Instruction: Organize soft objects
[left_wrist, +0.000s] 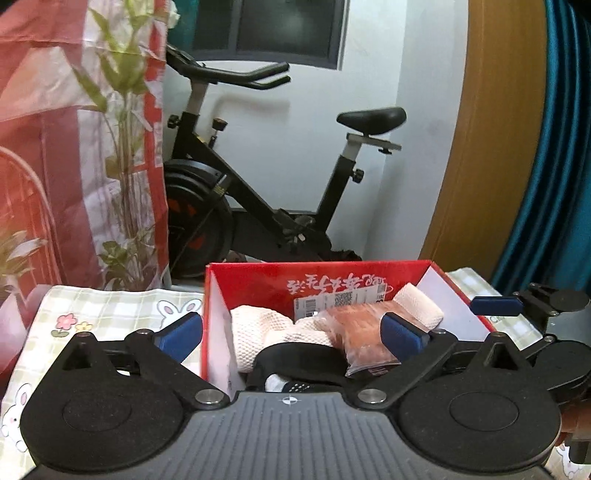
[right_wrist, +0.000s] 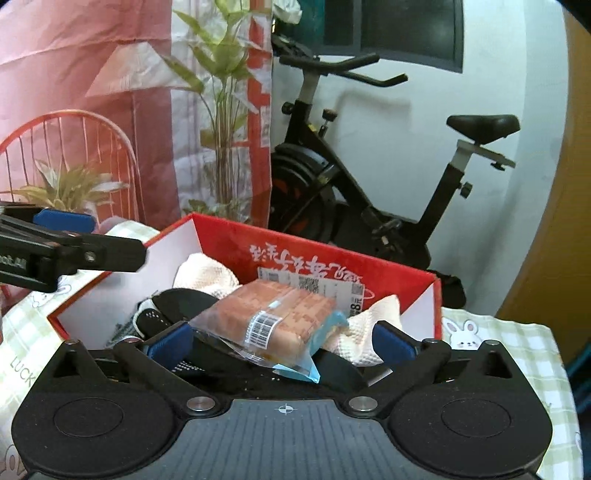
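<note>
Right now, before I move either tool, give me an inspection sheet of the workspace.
Surface: checked bunny-print tablecloth on table.
Job's things: red box open, holding white knit cloth, orange sponge pack on top, black strap, dotted sock.
Clutter: nothing seen.
Grippers: left tool open, empty, straddling the box's left wall; right tool open, empty.
Cables: nothing seen.
Surroundings: exercise bike, plants, pink curtain.
</note>
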